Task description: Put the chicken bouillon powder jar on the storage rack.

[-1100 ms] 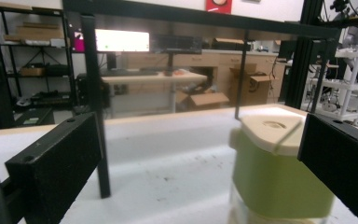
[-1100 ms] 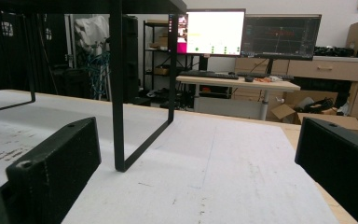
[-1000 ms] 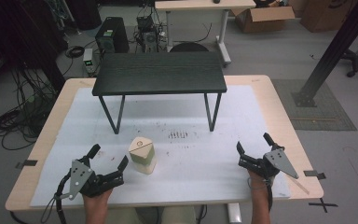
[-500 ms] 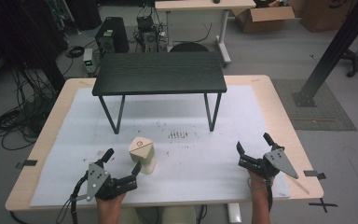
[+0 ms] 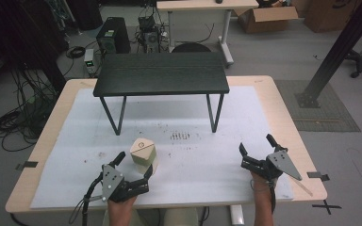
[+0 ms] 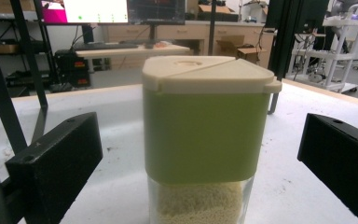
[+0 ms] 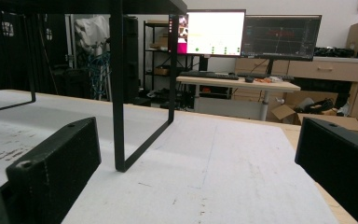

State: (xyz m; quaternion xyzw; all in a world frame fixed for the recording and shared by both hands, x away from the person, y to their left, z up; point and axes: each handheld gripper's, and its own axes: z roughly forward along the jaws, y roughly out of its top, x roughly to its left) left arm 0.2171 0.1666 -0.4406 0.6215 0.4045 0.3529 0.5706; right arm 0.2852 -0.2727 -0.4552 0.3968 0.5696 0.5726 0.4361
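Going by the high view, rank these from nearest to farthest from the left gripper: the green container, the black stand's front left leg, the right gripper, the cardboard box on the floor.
From the left gripper:
1. Green container, right between its open jaws.
2. Front left leg of the black stand, farther up the table.
3. Right gripper, across the table's near edge.
4. Cardboard box, on the floor beyond the far desk.

The container at centre frame has a cream lid, green band and clear base showing pale grains; black stand, white mat.
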